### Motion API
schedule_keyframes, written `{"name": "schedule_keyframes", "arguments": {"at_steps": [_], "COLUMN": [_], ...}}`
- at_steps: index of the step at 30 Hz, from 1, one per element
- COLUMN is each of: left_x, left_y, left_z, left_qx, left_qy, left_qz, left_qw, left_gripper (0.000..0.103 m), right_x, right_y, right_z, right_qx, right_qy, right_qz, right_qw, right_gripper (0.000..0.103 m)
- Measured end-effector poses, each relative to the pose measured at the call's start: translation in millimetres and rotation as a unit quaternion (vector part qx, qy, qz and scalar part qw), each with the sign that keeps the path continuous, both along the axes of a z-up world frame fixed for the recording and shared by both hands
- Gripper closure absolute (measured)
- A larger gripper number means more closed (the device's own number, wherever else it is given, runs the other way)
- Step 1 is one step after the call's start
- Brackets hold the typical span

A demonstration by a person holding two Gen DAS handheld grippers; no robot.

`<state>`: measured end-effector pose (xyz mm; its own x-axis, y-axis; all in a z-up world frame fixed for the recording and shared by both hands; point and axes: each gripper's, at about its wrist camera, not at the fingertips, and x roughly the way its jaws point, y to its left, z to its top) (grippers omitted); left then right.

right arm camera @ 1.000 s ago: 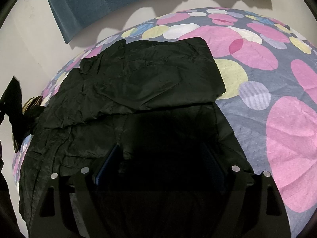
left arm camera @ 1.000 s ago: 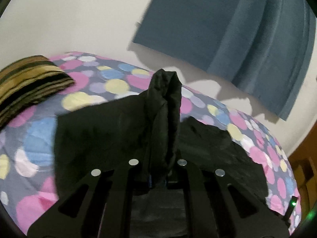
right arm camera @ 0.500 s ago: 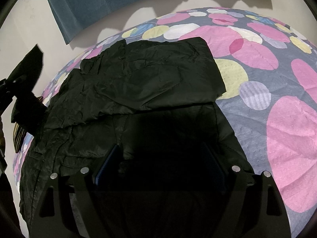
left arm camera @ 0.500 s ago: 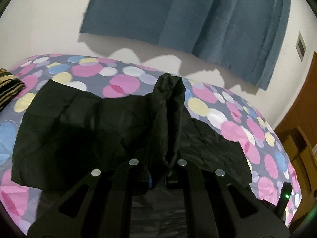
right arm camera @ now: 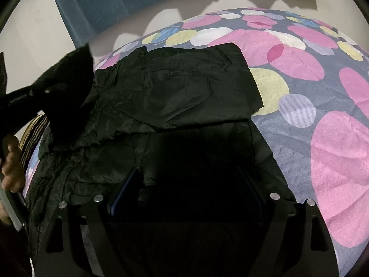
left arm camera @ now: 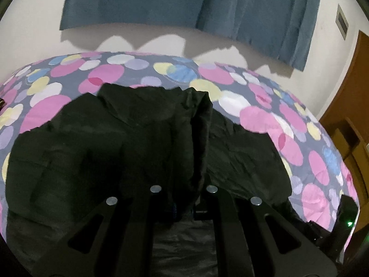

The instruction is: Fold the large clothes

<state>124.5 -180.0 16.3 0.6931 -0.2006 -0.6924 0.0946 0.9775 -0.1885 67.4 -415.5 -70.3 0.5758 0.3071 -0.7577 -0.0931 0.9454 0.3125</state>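
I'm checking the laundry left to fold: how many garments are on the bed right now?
1: a black garment spread across the dotted bedspread, one part pinched up by the left gripper. A striped fabric at the bed's left edge may be another.

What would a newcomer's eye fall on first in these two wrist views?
The crinkled black garment spread over the grey bedsheet with pink, yellow and blue circles. Then the left gripper, shut on a bunched fold of it, and the blue curtain on the wall behind.

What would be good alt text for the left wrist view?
The left gripper is shut on a bunched fold of a black garment, which lies spread on a bedspread with coloured circles. A blue curtain hangs behind.
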Motion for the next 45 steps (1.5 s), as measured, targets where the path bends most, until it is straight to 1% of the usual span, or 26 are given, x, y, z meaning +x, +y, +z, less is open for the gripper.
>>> {"name": "schedule_keyframes", "arguments": {"at_steps": [5, 10, 19, 23, 24, 26, 29, 30, 31, 32, 34, 37, 38, 39, 41, 42, 43, 45], "left_x": [5, 9, 10, 10, 10, 8, 6, 5, 3, 2, -2, -14, -19, -24, -36, -42, -47, -51], "left_y": [-18, -23, -33, -37, -39, -43, -48, -50, -50, -50, -50, -41, -35, -29, -9, 2, 21, 57], "left_z": [-22, -39, -49, -50, -49, -49, -50, -50, -49, -49, -45, -29, -21, -14, 5, 12, 19, 25], "left_qx": [0.018, 0.028, 0.047, 0.045, 0.046, 0.046, 0.046, 0.042, 0.029, 0.02, 0.005, -0.041, -0.052, -0.058, -0.061, -0.058, -0.054, -0.056], "left_qy": [0.025, 0.043, 0.053, 0.056, 0.055, 0.055, 0.055, 0.055, 0.058, 0.061, 0.062, 0.063, 0.056, 0.047, 0.02, 0.008, -0.004, -0.013], "left_qz": [-0.01, -0.014, -0.018, -0.026, -0.029, -0.037, -0.05, -0.056, -0.066, -0.071, -0.082, -0.108, -0.111, -0.114, -0.113, -0.109, -0.098, -0.074], "left_qw": [0.9995, 0.9986, 0.9973, 0.9971, 0.997, 0.9967, 0.9962, 0.996, 0.9957, 0.9954, 0.9947, 0.9913, 0.9909, 0.9906, 0.9915, 0.9924, 0.9937, 0.9956], "left_gripper": [0.096, 0.096, 0.095, 0.085, 0.081, 0.076, 0.07, 0.067, 0.066, 0.065, 0.065, 0.063, 0.061, 0.055, 0.048, 0.047, 0.046, 0.046], "right_x": [0, 0, 1, 1, 1, 1, 1, 1, 1, 1, 1, 1, 1, 1, 2, 2, 2, 2], "right_y": [3, 3, 3, 3, 2, 3, 2, 1, 1, 1, 1, 0, 0, 2, 1, -1, 0, 1], "right_z": [-1, -1, -1, -1, -1, -1, -1, -1, -1, -1, -1, -1, -1, -1, -1, -1, -1, -1], "right_qx": [0.003, 0.004, 0.005, 0.005, 0.005, 0.005, 0.005, 0.005, 0.005, 0.005, 0.006, 0.006, 0.006, 0.007, 0.007, 0.007, 0.006, 0.006], "right_qy": [0.0, 0.0, 0.0, 0.0, 0.0, 0.0, 0.0, 0.0, 0.0, 0.0, 0.0, 0.0, 0.0, 0.0, 0.0, 0.0, 0.0, 0.0], "right_qz": [0.0, -0.001, -0.001, 0.0, 0.0, 0.0, 0.0, 0.0, 0.0, 0.0, 0.0, 0.0, 0.0, 0.0, 0.0, 0.0, 0.0, 0.0], "right_qw": [1.0, 1.0, 1.0, 1.0, 1.0, 1.0, 1.0, 1.0, 1.0, 1.0, 1.0, 1.0, 1.0, 1.0, 1.0, 1.0, 1.0, 1.0], "right_gripper": [0.02, 0.02, 0.02, 0.02, 0.02, 0.02, 0.02, 0.02, 0.02, 0.02, 0.02, 0.02, 0.02, 0.02, 0.02, 0.02, 0.02, 0.02]}}
